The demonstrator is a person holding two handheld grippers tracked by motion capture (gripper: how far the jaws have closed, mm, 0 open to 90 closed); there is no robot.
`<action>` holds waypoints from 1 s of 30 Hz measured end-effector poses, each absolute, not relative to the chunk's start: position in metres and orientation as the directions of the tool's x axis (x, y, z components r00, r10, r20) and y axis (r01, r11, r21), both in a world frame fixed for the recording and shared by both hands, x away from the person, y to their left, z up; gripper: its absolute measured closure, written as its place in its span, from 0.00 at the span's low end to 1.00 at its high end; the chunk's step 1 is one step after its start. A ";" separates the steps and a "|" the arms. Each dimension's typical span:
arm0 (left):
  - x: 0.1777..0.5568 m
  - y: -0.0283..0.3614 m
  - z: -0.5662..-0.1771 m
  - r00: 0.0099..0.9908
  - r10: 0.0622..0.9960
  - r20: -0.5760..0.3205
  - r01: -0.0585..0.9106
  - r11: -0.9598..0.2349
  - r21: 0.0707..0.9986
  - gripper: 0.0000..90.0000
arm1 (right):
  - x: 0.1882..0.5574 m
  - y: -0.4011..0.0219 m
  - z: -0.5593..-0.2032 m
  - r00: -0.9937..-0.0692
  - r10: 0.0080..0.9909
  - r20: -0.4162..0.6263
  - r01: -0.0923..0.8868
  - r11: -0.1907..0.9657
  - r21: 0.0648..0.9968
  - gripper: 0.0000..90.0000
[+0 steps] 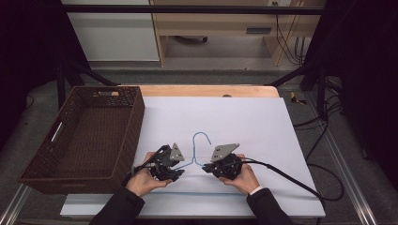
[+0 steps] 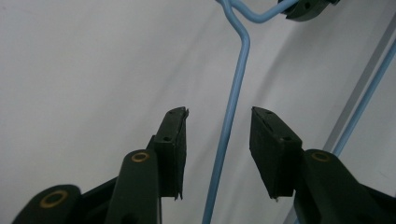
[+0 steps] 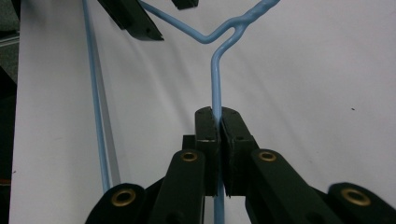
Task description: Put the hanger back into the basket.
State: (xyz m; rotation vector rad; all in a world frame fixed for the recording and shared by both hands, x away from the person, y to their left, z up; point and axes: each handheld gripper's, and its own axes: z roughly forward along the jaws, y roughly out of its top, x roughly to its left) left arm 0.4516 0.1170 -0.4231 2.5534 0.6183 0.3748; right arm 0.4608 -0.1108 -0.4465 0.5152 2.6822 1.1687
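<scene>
A light blue wire hanger [image 1: 193, 147] lies on the white sheet [image 1: 244, 122], hook pointing away from me. My left gripper [image 1: 181, 169] is at its left shoulder. In the left gripper view the left gripper [image 2: 218, 126] stands open, and the hanger wire [image 2: 232, 107] runs between the pads without touching them. My right gripper [image 1: 206, 167] is at the right shoulder. In the right gripper view the right gripper [image 3: 216, 116] is shut on the hanger wire [image 3: 215, 79], just below the bend at the neck. The hanger's bottom bar [image 3: 95, 102] runs along the left of that view.
A dark brown woven basket [image 1: 136, 122] stands at the sheet's left edge, its inside bare. A black cable [image 1: 291, 180] trails from the right gripper across the sheet's right side. A wooden table edge [image 1: 206, 90] shows beyond the sheet.
</scene>
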 end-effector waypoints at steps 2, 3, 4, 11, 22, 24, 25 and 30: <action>0.452 0.115 -0.425 0.862 0.486 0.145 0.358 -0.785 0.506 0.69 | 0.461 -0.111 -0.446 -0.926 0.376 -0.020 0.242 0.635 0.734 0.97; 0.452 0.114 -0.426 0.862 0.485 0.149 0.357 -0.788 0.501 0.70 | 0.461 -0.111 -0.446 -0.926 0.377 -0.021 0.242 0.636 0.733 0.97; 0.452 0.113 -0.426 0.863 0.482 0.154 0.355 -0.793 0.495 0.73 | 0.461 -0.111 -0.446 -0.926 0.377 -0.019 0.244 0.636 0.732 0.97; 0.453 0.113 -0.428 0.867 0.473 0.158 0.349 -0.802 0.485 0.91 | 0.460 -0.112 -0.445 -0.925 0.380 -0.007 0.254 0.633 0.731 0.97; 0.442 0.107 -0.419 0.891 0.420 0.174 0.301 -0.831 0.468 0.96 | 0.459 -0.116 -0.437 -0.917 0.400 -0.007 0.266 0.623 0.735 0.92; 0.440 0.107 -0.417 0.889 0.427 0.165 0.301 -0.817 0.491 0.97 | 0.457 -0.119 -0.433 -0.913 0.408 -0.003 0.271 0.611 0.744 0.89; 0.440 0.107 -0.416 0.890 0.427 0.161 0.302 -0.815 0.495 0.97 | 0.456 -0.120 -0.430 -0.912 0.410 -0.005 0.269 0.608 0.747 0.88; 0.437 0.109 -0.411 0.876 0.450 0.175 0.312 -0.804 0.507 0.97 | 0.450 -0.130 -0.414 -0.901 0.434 -0.004 0.266 0.559 0.785 0.73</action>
